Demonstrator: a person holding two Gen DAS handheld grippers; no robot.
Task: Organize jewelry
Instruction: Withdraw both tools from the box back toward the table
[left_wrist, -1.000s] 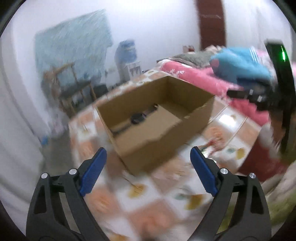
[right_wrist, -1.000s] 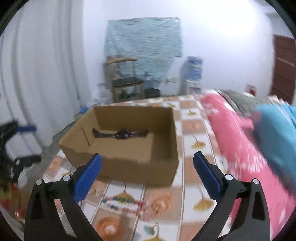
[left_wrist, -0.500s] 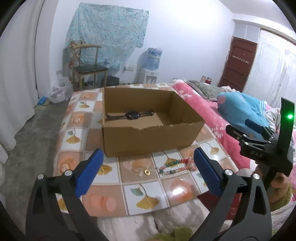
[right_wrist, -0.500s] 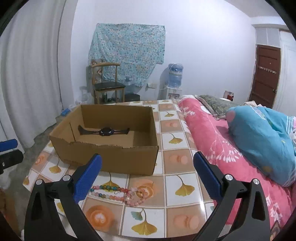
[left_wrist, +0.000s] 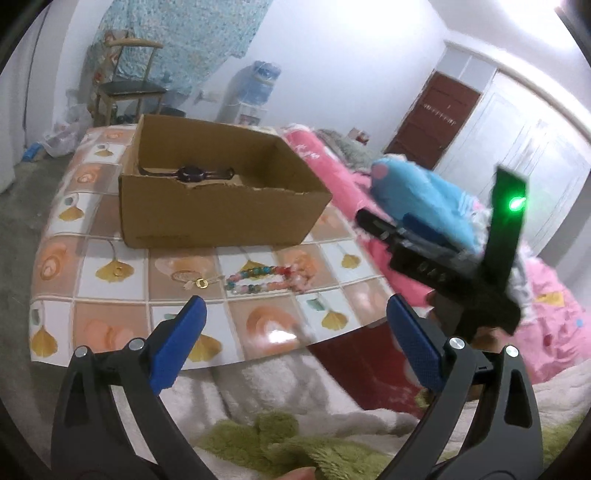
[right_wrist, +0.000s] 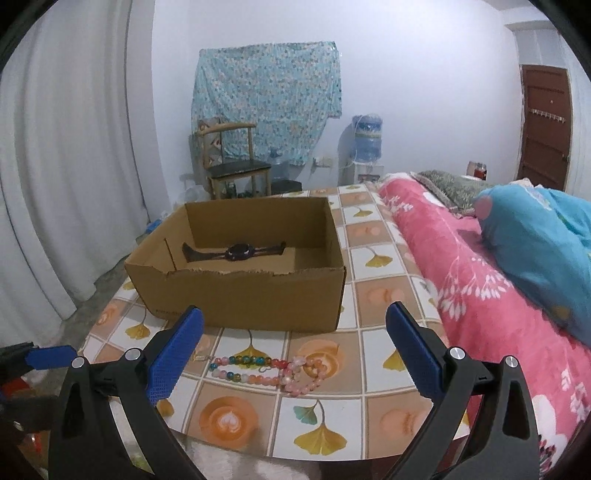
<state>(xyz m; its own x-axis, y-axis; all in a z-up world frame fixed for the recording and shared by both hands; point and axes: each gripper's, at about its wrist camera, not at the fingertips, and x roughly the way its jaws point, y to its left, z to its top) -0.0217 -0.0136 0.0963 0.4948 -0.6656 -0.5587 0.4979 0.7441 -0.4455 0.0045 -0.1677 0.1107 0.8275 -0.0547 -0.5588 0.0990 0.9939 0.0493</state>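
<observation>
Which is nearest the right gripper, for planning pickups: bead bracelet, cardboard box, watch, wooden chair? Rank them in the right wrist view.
1. Bead bracelet, on the table just ahead.
2. Cardboard box, behind the beads.
3. Watch, inside the box.
4. Wooden chair, by the far wall.

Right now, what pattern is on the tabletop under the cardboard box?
Square tiles with yellow ginkgo leaves and orange latte cups on the tabletop; clearest in the right wrist view.

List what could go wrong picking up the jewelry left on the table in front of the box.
1. The bead strands lie looped together; gripping one may drag the other or let it slip from the open right gripper.
2. The small gold ring and the gold pendant lie flat on the glossy tablecloth, likely hard for the left gripper to pinch.
3. The cardboard box looks light; a bump could shift it and the watch inside.
</observation>
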